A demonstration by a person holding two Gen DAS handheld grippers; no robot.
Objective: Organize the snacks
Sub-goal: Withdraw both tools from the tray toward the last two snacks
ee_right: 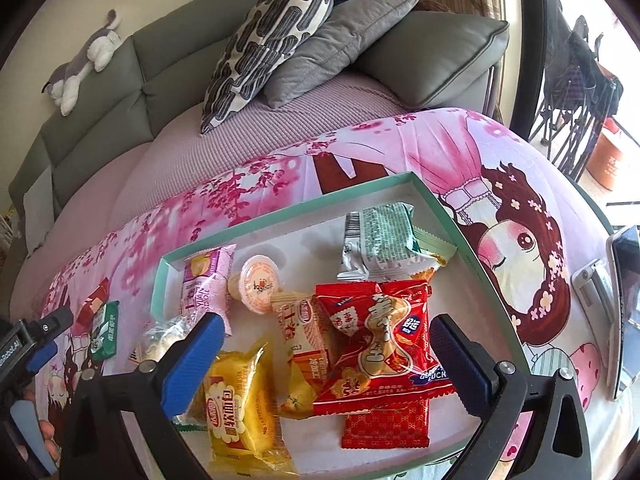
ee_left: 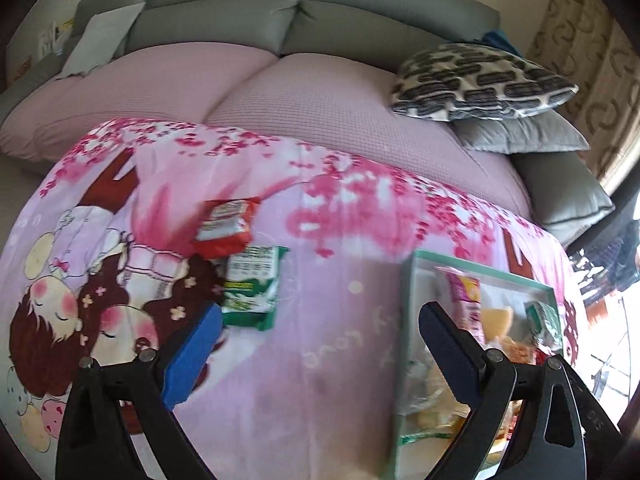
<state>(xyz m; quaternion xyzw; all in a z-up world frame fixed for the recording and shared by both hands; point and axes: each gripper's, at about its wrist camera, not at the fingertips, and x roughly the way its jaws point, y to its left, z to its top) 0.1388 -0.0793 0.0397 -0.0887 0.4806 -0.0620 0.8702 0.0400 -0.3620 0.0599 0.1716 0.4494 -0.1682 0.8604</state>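
Both tools are spread wide and grip nothing. The left tool (ee_left: 320, 344) hangs over the pink cartoon blanket (ee_left: 320, 240), with a green packet (ee_left: 250, 286) just ahead of its left finger and a red packet (ee_left: 226, 226) touching that packet's far end; both lie on the blanket, outside the tray (ee_left: 408, 320), which sits to the right. The right tool (ee_right: 324, 344) hovers over the tray (ee_right: 312, 200), a shallow white box with a mint rim, where most snacks lie: a big red bag (ee_right: 380, 344) between its fingers, resting on a second red packet (ee_right: 384, 426), an orange-and-white wafer packet (ee_right: 302, 332) beside it, a yellow cake pack (ee_right: 240, 408) near the left finger, a pink packet (ee_right: 206, 280) by the tray's left wall, a small jelly cup (ee_right: 260, 284) next to it, and a pale green packet (ee_right: 380, 240) at the far end. In the right view the left tool (ee_right: 52, 336) shows at the left edge, near the two loose packets (ee_right: 100, 320). A phone (ee_right: 624, 300) stands right of the tray. Behind the blanket is a grey sofa (ee_right: 100, 92) with cushions (ee_right: 272, 36).
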